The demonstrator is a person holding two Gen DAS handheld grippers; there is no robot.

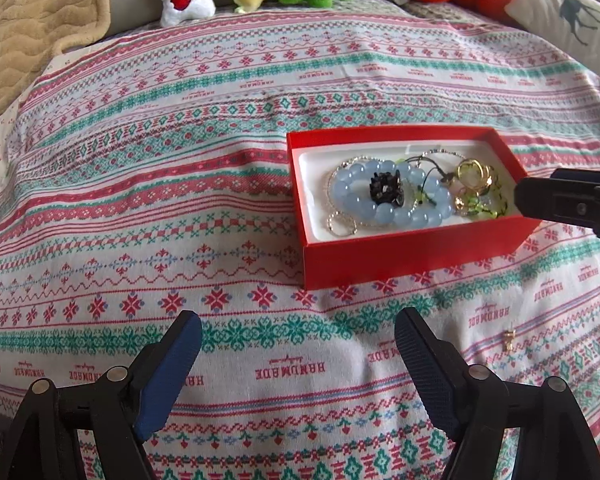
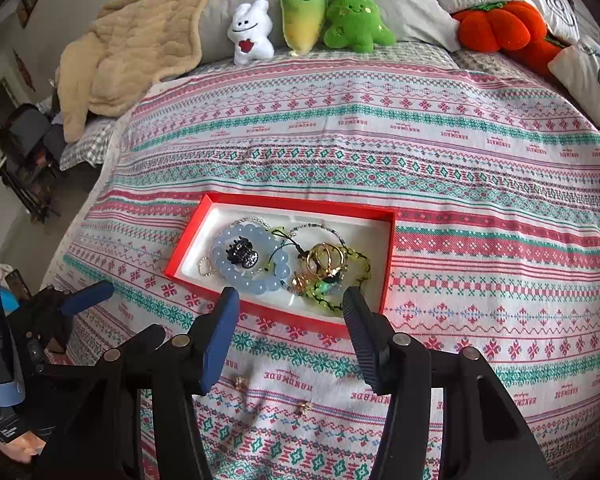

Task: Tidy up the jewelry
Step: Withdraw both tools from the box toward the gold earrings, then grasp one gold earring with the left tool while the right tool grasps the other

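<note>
Red box [image 2: 188, 246] holds tangled, perhaps knotted, jewelry [image 2: 284, 266].

Red jewelry box [image 2: 388, 256] with white lining; pale blue bead bracelet [image 2: 244, 268]; bedspread [image 2: 460, 152] striped in pink, teal and white snowflake patterns; orange pumpkin plush [image 2: 504, 26].

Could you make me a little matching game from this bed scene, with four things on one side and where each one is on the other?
Things:
1. blue bead bracelet
2. small gold earrings
3. white plush
4. tan blanket

Places:
A. loose on the bedspread, outside the box
B. heaped at the bed's far left corner
C. inside the red box
D. propped against the pillows, beside the green plushes

Pairs: 1-C, 2-A, 3-D, 4-B
</note>
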